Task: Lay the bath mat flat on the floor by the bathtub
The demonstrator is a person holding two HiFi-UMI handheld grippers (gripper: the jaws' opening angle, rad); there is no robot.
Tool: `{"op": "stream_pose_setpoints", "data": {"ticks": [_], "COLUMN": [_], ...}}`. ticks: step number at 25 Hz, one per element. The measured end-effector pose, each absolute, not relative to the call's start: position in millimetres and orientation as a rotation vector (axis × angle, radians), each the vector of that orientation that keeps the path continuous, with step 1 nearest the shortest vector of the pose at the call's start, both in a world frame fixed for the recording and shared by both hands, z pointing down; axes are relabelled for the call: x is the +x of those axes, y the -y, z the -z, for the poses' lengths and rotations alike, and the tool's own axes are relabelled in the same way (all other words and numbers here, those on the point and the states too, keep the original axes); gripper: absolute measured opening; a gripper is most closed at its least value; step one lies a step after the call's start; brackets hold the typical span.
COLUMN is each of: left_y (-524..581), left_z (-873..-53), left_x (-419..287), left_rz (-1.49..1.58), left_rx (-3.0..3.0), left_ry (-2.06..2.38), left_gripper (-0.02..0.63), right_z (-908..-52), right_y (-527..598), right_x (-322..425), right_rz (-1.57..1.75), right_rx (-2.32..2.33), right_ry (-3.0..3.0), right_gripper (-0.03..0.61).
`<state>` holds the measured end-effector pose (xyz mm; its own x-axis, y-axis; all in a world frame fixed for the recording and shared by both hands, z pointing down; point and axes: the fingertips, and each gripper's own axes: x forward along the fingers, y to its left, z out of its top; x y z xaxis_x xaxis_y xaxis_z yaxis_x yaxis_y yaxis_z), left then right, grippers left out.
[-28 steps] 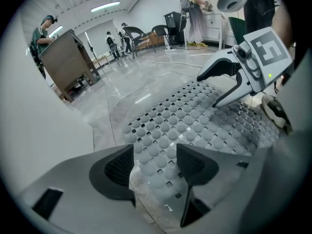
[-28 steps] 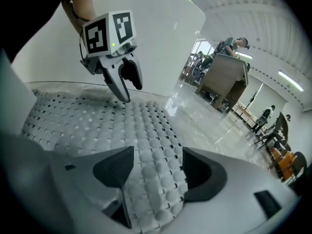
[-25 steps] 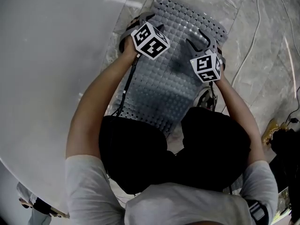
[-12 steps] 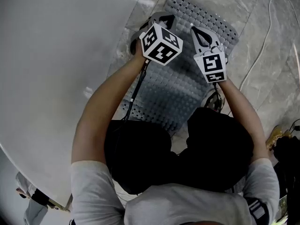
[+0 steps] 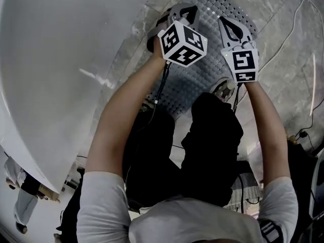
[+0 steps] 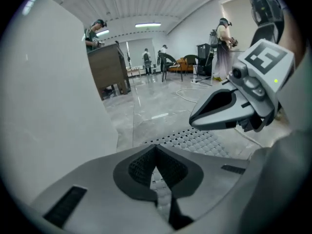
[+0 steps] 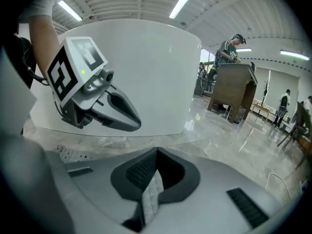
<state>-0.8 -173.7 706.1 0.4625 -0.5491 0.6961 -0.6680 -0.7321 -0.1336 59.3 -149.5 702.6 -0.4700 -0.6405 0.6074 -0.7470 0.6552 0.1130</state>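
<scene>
Both tongs are biting down. The left tongs [image 6: 156, 150] are closed on a pinch of the bath mat [image 5: 207, 6], and the right tongs [image 7: 156, 152] are closed on a strip of it too, its bumpy grey skin showing between the pads. The mat lies on the marble floor [image 5: 293, 75], just beside the curved white wall of the bathtub [image 5: 61, 59], and runs away from the person's legs [image 5: 212, 135].

It looks like rubbery sheet, knobbed and punched with holes; I'd call it light, soft and floppy, likely to sag and fold between two grip points rather than hold a shape. That texture should give the pads decent purchase. The best hold, I reckon, is out near two corners of one short edge, hands well apart, so it hangs straight and can be spread without a crease.

As for obstacles, the tub wall crowds the left side, so there's little swing room there. A shoe [image 5: 223, 87] sits at the mat's near end, on it or beside it, I can't tell; it could pin that end. A thin white cable [image 5: 281, 37] trails on the floor to the right. People stand at a brown table [image 7: 234, 89], well away from the mat.
</scene>
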Motion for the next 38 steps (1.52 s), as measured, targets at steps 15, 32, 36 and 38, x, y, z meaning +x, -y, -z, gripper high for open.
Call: {"op": "stream_pose_setpoints", "data": {"ticks": [15, 32, 36, 38], "left_y": [15, -23, -28, -46], "left_z": [-484, -258, -213, -187], "left_x": [-15, -94, -111, -119], "left_rz": [-0.872, -0.781, -0.718, -0.665], "left_rx": [2.234, 2.252, 2.296, 2.264], "left_ry": [0.997, 1.108, 1.107, 1.087], "left_gripper": [0.012, 0.012, 0.012, 0.012], "right_z": [-460, -250, -195, -165], "right_y": [71, 4, -5, -29], "right_x": [59, -23, -47, -66], "right_rz": [-0.347, -0.528, -0.503, -0.493], "right_rx": [0.933, 1.132, 1.242, 1.237], "right_ry": [2.062, 2.099, 2.114, 2.142], "right_gripper": [0.006, 0.006, 0.006, 0.006]}}
